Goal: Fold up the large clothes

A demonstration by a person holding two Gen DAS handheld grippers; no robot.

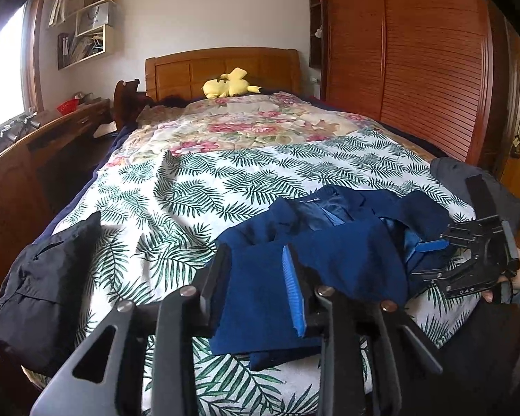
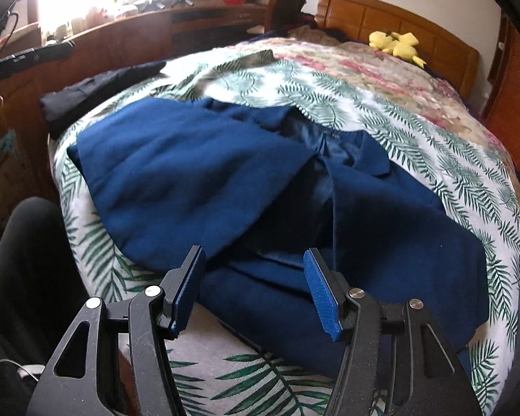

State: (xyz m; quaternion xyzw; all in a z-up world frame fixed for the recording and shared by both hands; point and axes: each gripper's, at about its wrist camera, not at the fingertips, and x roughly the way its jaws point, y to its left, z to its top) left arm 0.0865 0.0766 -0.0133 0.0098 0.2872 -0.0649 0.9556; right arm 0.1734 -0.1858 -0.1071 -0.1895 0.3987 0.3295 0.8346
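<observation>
A navy blue jacket lies on the leaf-print bedspread, partly folded with its shiny lining and collar showing. My left gripper is open, its fingers straddling a fold of the jacket's near edge, and the cloth lies between them. In the right wrist view the jacket fills the middle. My right gripper is open and empty just above the jacket's near hem. It also shows in the left wrist view, at the jacket's right side.
A folded black garment lies at the bed's left edge. A dark grey garment lies at the right edge. A yellow plush toy sits by the wooden headboard. A wooden desk runs along the left, a wardrobe along the right.
</observation>
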